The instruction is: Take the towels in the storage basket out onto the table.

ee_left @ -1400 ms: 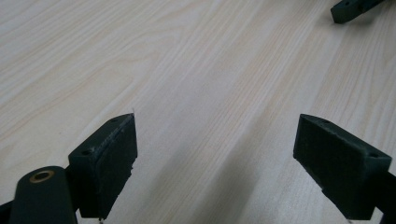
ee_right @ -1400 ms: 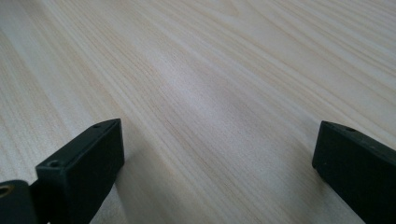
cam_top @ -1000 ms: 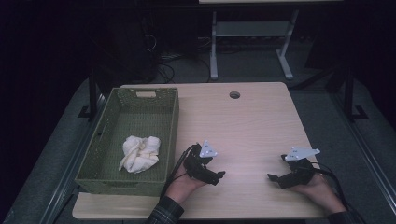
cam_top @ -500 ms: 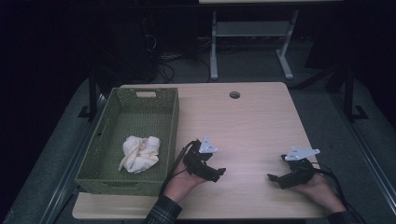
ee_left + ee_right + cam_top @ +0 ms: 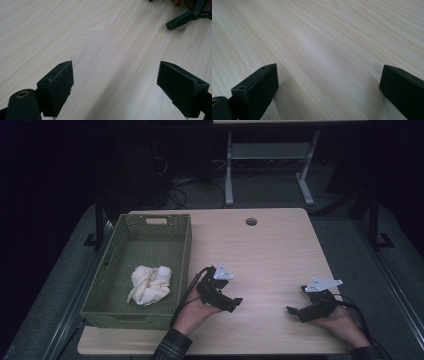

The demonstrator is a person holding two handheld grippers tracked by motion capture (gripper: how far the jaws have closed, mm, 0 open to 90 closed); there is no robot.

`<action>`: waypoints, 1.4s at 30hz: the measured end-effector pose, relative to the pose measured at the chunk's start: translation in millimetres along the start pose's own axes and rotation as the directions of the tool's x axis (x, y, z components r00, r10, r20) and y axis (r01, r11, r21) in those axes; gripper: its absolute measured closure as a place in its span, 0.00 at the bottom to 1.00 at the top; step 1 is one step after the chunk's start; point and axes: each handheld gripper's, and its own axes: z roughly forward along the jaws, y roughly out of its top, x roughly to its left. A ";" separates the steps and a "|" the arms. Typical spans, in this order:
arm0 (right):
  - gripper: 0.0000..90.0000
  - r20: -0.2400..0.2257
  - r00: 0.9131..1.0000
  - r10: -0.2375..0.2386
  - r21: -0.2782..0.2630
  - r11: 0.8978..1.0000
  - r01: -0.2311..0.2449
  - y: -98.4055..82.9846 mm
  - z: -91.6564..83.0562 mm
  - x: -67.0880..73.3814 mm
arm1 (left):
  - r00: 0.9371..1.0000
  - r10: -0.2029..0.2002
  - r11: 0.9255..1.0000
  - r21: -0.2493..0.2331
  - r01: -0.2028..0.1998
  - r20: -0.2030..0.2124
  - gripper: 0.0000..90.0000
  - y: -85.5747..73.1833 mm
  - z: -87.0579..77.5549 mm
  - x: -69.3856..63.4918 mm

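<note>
I counted one light wooden table (image 5: 280,250). On it was one green woven basket (image 5: 115,307). Inside lay one crumpled white cloth (image 5: 149,284). I held two black grippers, one left gripper (image 5: 231,303) and one right gripper (image 5: 296,312).

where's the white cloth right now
In the high view the white cloth lies bunched in the green basket at the table's left, just left of the left gripper.
</note>
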 end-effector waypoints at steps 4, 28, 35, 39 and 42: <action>0.02 0.000 1.000 0.001 0.000 1.000 -0.001 0.0 0.0 0.0 | 1.000 0.000 1.000 -0.007 0.000 0.004 0.15 5.1 -4.0 2.4; 0.02 -0.003 1.000 -0.003 -0.001 1.000 0.003 0.1 0.2 -0.3 | 0.998 -0.040 0.996 -0.076 0.043 0.051 0.15 22.1 -29.0 21.8; 0.02 -0.003 1.000 -0.003 -0.001 1.000 0.003 0.1 0.1 -0.4 | 0.998 -0.053 0.995 -0.087 0.057 0.044 0.15 27.7 -39.0 35.1; 0.02 -0.003 1.000 -0.004 -0.001 1.000 0.004 0.1 0.1 -0.4 | 0.997 -0.060 0.993 -0.097 0.064 0.046 0.15 31.1 -46.8 41.7; 0.02 -0.003 1.000 -0.004 -0.002 1.000 0.004 0.1 0.2 -0.4 | 0.998 -0.053 0.995 -0.088 0.055 0.024 0.15 31.3 -52.6 46.0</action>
